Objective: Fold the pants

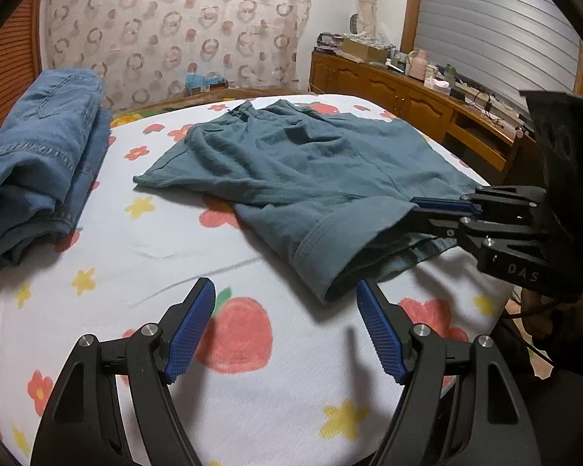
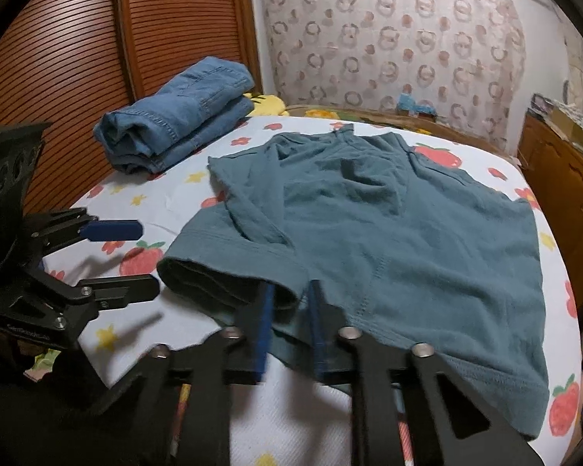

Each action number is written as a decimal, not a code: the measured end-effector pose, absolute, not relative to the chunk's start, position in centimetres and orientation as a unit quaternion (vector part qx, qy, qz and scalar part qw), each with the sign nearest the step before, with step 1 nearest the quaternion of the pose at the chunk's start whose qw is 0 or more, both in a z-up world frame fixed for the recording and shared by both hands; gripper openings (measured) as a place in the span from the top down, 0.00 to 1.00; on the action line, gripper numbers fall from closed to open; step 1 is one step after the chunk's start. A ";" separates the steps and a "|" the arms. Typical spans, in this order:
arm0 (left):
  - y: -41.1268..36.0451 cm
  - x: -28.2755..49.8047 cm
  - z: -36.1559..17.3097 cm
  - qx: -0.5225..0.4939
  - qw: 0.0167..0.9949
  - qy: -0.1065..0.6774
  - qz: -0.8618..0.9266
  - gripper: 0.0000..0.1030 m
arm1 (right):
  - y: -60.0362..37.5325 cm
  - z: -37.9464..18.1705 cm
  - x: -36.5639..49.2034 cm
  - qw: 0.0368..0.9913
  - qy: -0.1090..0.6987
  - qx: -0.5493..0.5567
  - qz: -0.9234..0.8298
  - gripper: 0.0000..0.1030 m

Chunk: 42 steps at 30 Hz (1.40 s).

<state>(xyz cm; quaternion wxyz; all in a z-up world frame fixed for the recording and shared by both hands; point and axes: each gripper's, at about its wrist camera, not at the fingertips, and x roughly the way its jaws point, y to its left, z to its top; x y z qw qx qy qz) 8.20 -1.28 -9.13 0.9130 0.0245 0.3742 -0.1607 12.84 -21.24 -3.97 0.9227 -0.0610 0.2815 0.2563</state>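
Observation:
Teal shorts (image 1: 303, 171) lie spread on the bed, waistband at the far side, leg hems toward me; they also show in the right wrist view (image 2: 400, 240). My left gripper (image 1: 285, 330) is open and empty, just in front of the near leg hem (image 1: 330, 256). My right gripper (image 2: 289, 326) is nearly closed, its blue pads around the hem edge of the shorts between the two legs. In the left wrist view the right gripper (image 1: 427, 217) reaches in from the right, its fingers at the leg opening. The left gripper (image 2: 140, 256) shows open at the left of the right wrist view.
Folded blue jeans (image 1: 39, 163) are stacked at the far left of the bed (image 2: 175, 116). The bed sheet (image 1: 175, 256) is white with strawberries and flowers. A wooden sideboard (image 1: 408, 93) with clutter stands right of the bed. A wooden louvred door (image 2: 77, 58) is behind the jeans.

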 end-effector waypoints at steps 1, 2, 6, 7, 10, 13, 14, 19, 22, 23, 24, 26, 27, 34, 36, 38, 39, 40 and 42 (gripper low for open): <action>-1.4 8.3 -9.1 0.026 0.913 0.374 -0.162 0.26 | -21.1 -3.8 12.7 0.924 0.277 -0.061 0.258 0.92; -1.7 8.5 -9.0 0.027 0.912 0.374 -0.164 0.26 | -21.2 -3.5 12.7 0.924 0.273 -0.058 0.260 0.93; -3.0 9.2 -8.8 0.041 0.913 0.371 -0.166 0.26 | -22.1 -2.8 12.1 0.929 0.256 -0.050 0.262 0.95; -3.2 9.4 -8.7 0.044 0.913 0.371 -0.164 0.26 | -22.2 -2.6 12.0 0.931 0.251 -0.051 0.260 0.95; -3.6 9.3 -8.6 0.049 0.912 0.370 -0.170 0.26 | -23.0 -1.8 11.6 0.938 0.236 -0.050 0.247 0.96; -3.8 9.1 -8.5 0.054 0.912 0.369 -0.173 0.26 | -24.3 -1.2 11.1 0.945 0.224 -0.043 0.236 0.96; -3.8 9.0 -8.4 0.054 0.912 0.368 -0.173 0.26 | -24.8 -1.0 11.1 0.947 0.222 -0.042 0.231 0.96; -4.0 8.8 -8.1 0.054 0.912 0.364 -0.178 0.26 | -26.5 -0.8 9.9 0.954 0.212 -0.039 0.206 0.96; -4.0 8.7 -8.0 0.054 0.913 0.363 -0.180 0.26 | -27.0 -1.0 9.4 0.958 0.212 -0.036 0.190 0.96; -4.0 8.8 -8.0 0.054 0.913 0.363 -0.180 0.26 | -27.2 -1.1 9.2 0.959 0.214 -0.035 0.185 0.96; -4.1 8.8 -8.1 0.055 0.912 0.364 -0.179 0.26 | -27.5 -1.3 9.0 0.959 0.215 -0.033 0.179 0.96; -4.1 8.8 -8.1 0.055 0.912 0.365 -0.179 0.26 | -27.8 -1.7 8.5 0.961 0.218 -0.029 0.167 0.96; -4.1 8.8 -8.1 0.055 0.912 0.365 -0.179 0.26 | -28.1 -1.7 8.3 0.962 0.220 -0.027 0.161 0.96; -4.9 8.9 -8.0 0.058 0.910 0.365 -0.186 0.26 | -29.1 -2.7 7.5 0.960 0.243 0.004 0.137 0.96; -5.1 8.9 -8.0 0.059 0.910 0.365 -0.189 0.26 | -28.5 -2.9 7.7 0.958 0.250 0.008 0.140 0.96; -5.3 9.0 -8.1 0.061 0.908 0.367 -0.191 0.26 | -27.7 -3.0 7.8 0.956 0.253 0.012 0.147 0.96; -5.4 9.1 -8.2 0.062 0.907 0.369 -0.192 0.26 | -27.5 -3.0 7.9 0.955 0.254 0.015 0.150 0.95; -5.5 9.1 -8.3 0.063 0.906 0.371 -0.192 0.26 | -27.5 -3.1 8.0 0.954 0.257 0.017 0.153 0.94; -5.6 9.3 -8.4 0.065 0.905 0.373 -0.193 0.26 | -26.9 -3.2 8.6 0.952 0.262 0.019 0.160 0.87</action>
